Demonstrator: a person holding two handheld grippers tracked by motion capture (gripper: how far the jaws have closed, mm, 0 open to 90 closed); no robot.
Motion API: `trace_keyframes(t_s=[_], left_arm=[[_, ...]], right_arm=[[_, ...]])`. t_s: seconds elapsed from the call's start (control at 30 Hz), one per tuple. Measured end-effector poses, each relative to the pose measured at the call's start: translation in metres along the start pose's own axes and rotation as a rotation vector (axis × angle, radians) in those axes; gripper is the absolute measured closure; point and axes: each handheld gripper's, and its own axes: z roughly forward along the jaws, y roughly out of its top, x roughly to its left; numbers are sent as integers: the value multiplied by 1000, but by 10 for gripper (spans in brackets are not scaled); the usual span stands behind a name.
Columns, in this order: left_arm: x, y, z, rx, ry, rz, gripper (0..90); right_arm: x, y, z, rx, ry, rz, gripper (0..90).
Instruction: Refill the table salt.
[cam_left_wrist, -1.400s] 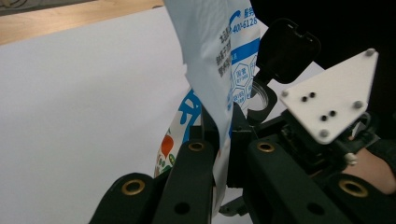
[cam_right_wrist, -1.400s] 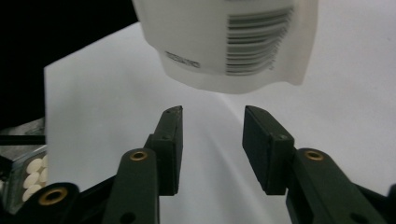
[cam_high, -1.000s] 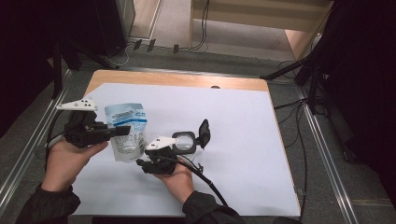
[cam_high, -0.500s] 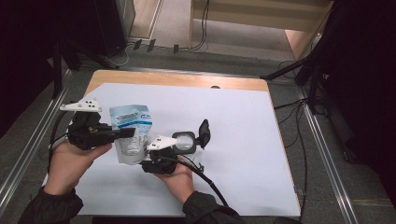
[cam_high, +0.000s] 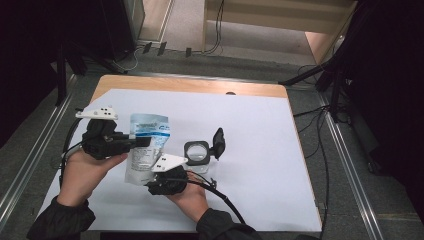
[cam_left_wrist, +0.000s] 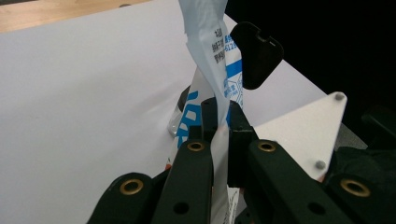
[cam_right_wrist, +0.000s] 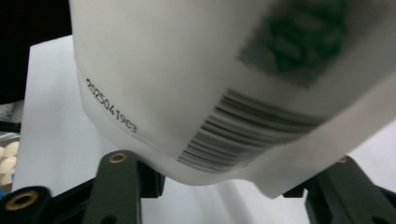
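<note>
A white and blue pouch (cam_high: 146, 145) hangs upright over the white table sheet. My left gripper (cam_high: 142, 141) comes in from the left and is shut on the pouch's side edge. The left gripper view shows its jaws (cam_left_wrist: 220, 126) pinching the pouch (cam_left_wrist: 210, 56). My right gripper (cam_high: 150, 175) sits just under the pouch. In the right gripper view the barcoded bottom of the pouch (cam_right_wrist: 210, 93) lies between that gripper's (cam_right_wrist: 229, 196) jaws. Those jaws have just been opening and stand wide apart.
A small clear jar (cam_high: 196, 151) with a black rim stands just right of the pouch, its black flip lid (cam_high: 218, 142) raised open. The white sheet (cam_high: 260, 150) covers most of the wooden table. A black cable (cam_high: 225, 202) trails from the right gripper.
The left gripper and the pouch have shifted slightly to the right, toward the jar. The right gripper has stayed beneath the pouch.
</note>
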Motion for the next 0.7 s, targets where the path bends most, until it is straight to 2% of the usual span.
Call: trace_keyframes(t_s=[0.17,0.23,0.37,0.53,0.57,0.7], left_arm=[[0,3,7,2,-16,8,900],[0,4,10,7,-21,17,900],[1,5,16,15,-46,17,900],[-1,8,24,34,-49,41,900],[0,9,26,36,-67,39,900],[-1,11,32,40,-88,46,900]], right_arm=[[3,-2,-3,-18,3,-9,460],[3,-3,-5,-17,-4,-11,498],[1,-8,-8,-15,1,32,522],[2,-13,-12,-26,-5,61,421],[3,-14,-14,-31,-7,62,417],[4,-17,-19,-42,-43,56,425]])
